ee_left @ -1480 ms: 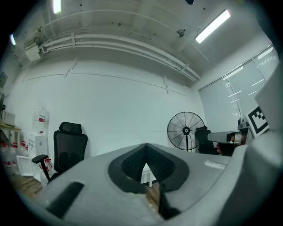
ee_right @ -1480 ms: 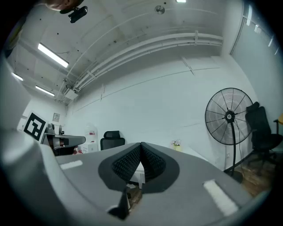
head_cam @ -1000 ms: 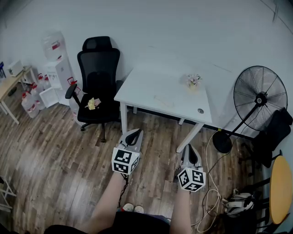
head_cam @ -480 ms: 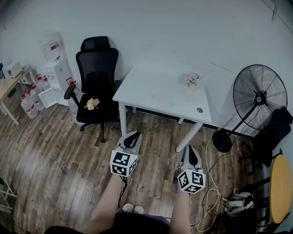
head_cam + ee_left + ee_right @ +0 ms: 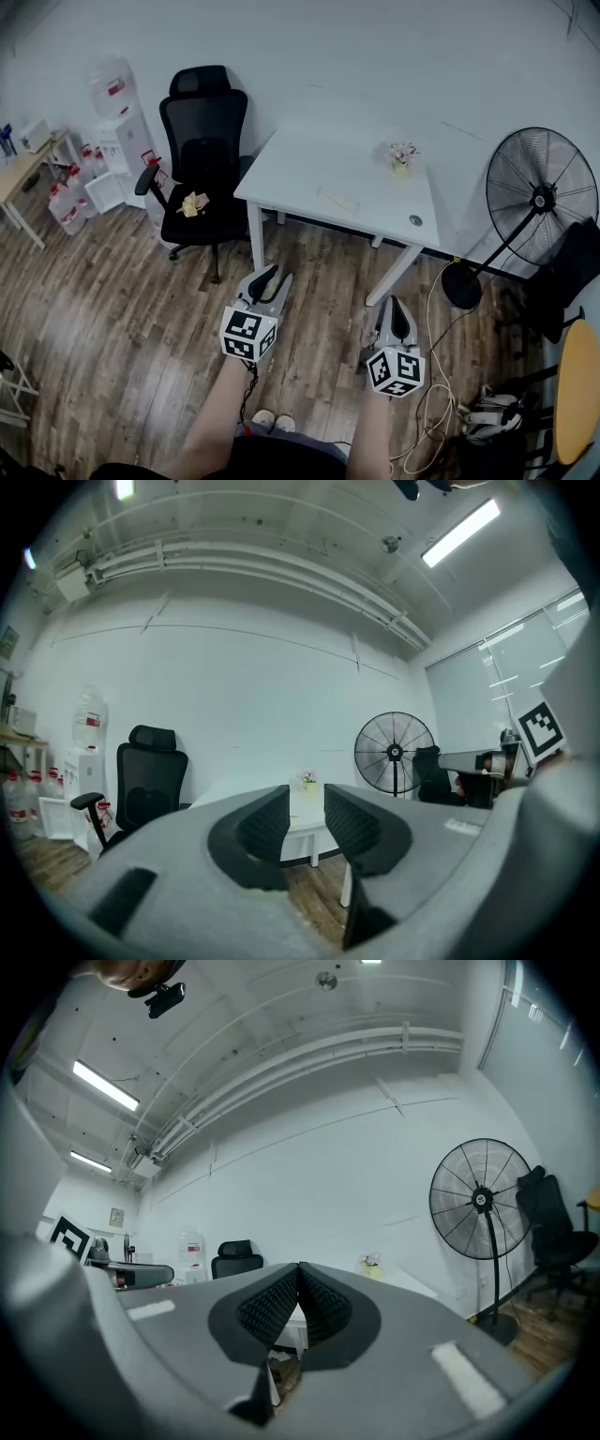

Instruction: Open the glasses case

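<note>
1. Change vs. earlier frame: the jaws of your left gripper [image 5: 267, 275] have just been opening, with nothing between them. Both hands sit approx. where they were.
2. Tool state: left gripper jaws stand apart and empty, the gap looking toward the table [image 5: 319, 150]. Right gripper [image 5: 394, 305] has its jaws together, pads meeting, nothing held. Both are held level over the floorboards, well short of the table.
3. Task item: a pale flat object [image 5: 337, 200] lies near the table's front edge. Judged to be the glasses case, but too small to confirm, or to tell lid up or down. Task judged not begun.
4. Risks: the case lies loose on a smooth top. Prise it one-handed and it prob. slides or flips off the edge, so pin it with one gripper. The cable [image 5: 431, 403] loops on the floor by your right side and is a trip hazard on approach.
5. Containers, large to small:
   - The dispenser [image 5: 117, 131] carries a bottle on top.
   - The jugs [image 5: 66, 202] stand on the floor beside it, contents not readable.
   - The small pot [image 5: 403, 161] on the table holds flowers.
</note>
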Available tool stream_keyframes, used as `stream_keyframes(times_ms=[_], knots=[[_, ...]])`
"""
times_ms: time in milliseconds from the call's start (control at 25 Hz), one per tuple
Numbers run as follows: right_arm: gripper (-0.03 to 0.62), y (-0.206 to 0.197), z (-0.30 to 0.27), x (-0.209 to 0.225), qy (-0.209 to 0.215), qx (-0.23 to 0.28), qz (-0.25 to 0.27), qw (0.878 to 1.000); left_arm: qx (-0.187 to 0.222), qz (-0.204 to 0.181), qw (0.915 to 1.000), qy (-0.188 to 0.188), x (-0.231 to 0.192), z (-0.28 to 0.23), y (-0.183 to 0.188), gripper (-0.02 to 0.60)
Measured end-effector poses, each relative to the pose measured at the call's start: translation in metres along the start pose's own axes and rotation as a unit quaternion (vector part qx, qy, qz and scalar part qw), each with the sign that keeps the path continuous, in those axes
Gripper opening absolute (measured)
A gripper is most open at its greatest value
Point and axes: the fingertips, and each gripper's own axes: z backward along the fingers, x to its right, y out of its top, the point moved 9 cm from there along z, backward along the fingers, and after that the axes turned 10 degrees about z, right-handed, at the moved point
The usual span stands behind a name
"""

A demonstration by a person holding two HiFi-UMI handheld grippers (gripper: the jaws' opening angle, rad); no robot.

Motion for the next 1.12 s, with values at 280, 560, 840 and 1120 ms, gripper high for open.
stream_keyframes(times_ms=[280, 560, 840, 1120], knots=[[0.011, -0.006, -0.008, 0.013, 0.011, 0.006, -0.001, 1.0, 0.006, -0.003, 1.0, 0.006, 0.008, -0.007, -0.007, 0.112], [0.011, -0.009, -0.034, 0.025, 0.011, 0.007, -0.001, 1.0, 0.012, -0.005, 0.9999, 0.008, -0.001, -0.028, -0.004, 0.112], [0.011, -0.017, -0.087, 0.04, 0.007, 0.015, 0.011, 1.0, 0.025, -0.008, 0.9997, 0.001, -0.029, -0.085, -0.002, 0.116], [0.011, -0.036, -0.181, 0.063, -0.016, 0.012, 0.011, 1.0, 0.025, -0.01, 0.9995, -0.018, -0.081, -0.184, 0.006, 0.117]])
